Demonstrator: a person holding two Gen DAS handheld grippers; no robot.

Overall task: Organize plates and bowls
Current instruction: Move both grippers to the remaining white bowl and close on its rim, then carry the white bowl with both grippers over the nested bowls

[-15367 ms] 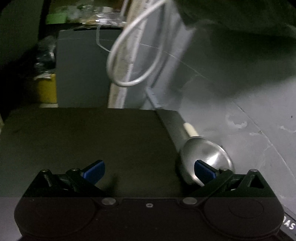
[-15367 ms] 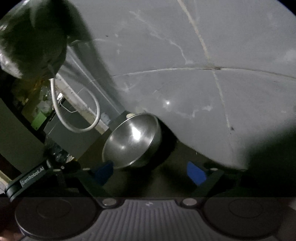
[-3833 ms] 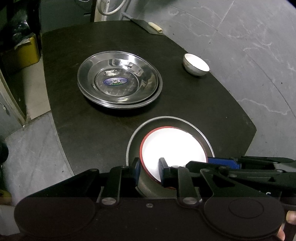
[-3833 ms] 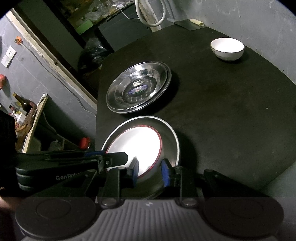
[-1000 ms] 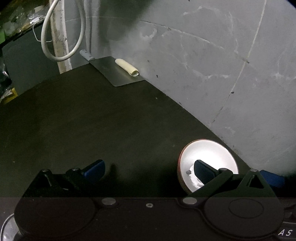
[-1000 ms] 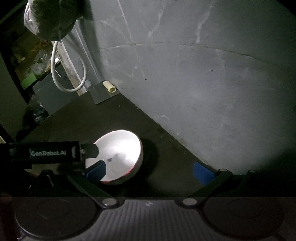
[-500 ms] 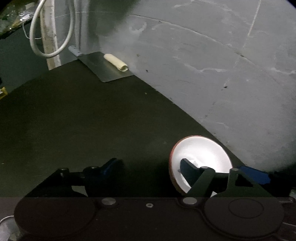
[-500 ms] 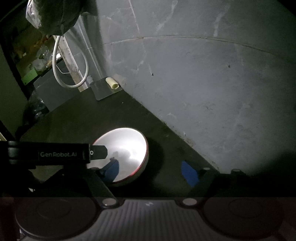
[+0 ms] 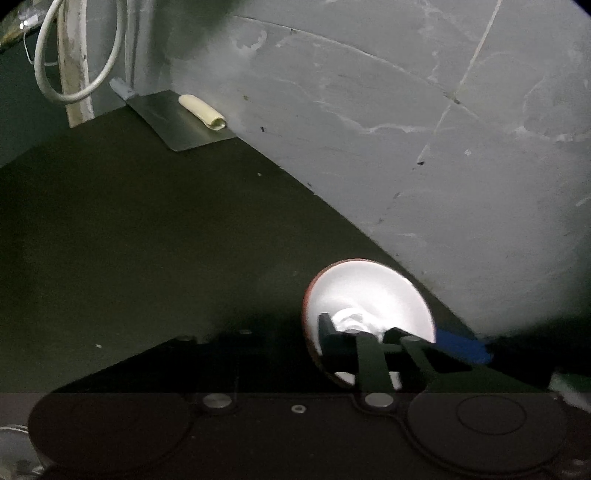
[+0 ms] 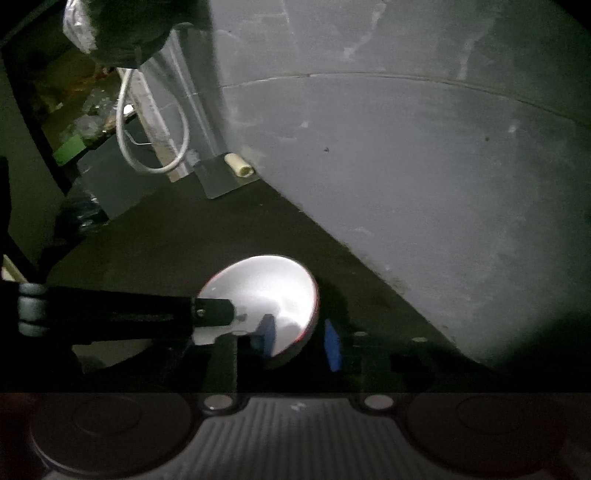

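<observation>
A small bowl [image 9: 369, 295], white inside with a red outside, stands on the black table [image 9: 147, 240] close to the grey wall. My left gripper [image 9: 312, 332] has its jaws closing on the bowl's left rim: one finger [image 9: 327, 328] lies inside the bowl, and the other is lost in the dark outside it. In the right wrist view the bowl [image 10: 269, 288] has its right rim between the blue pads of my right gripper [image 10: 299, 339], whose jaws are also closing. The left gripper's arm [image 10: 214, 312] reaches in from the left.
At the table's far corner lies a metal sheet [image 9: 181, 122] with a cream roll [image 9: 203, 112] on it. A white cable loop [image 9: 74, 74] hangs beside it. The grey wall [image 9: 406, 129] runs along the table's right edge. A dark bag [image 10: 129, 29] hangs above.
Both grippers went from wide open to nearly shut, each with one finger inside the bowl and one outside. The left view tipped slightly downward; the bowl stays near the wall.
</observation>
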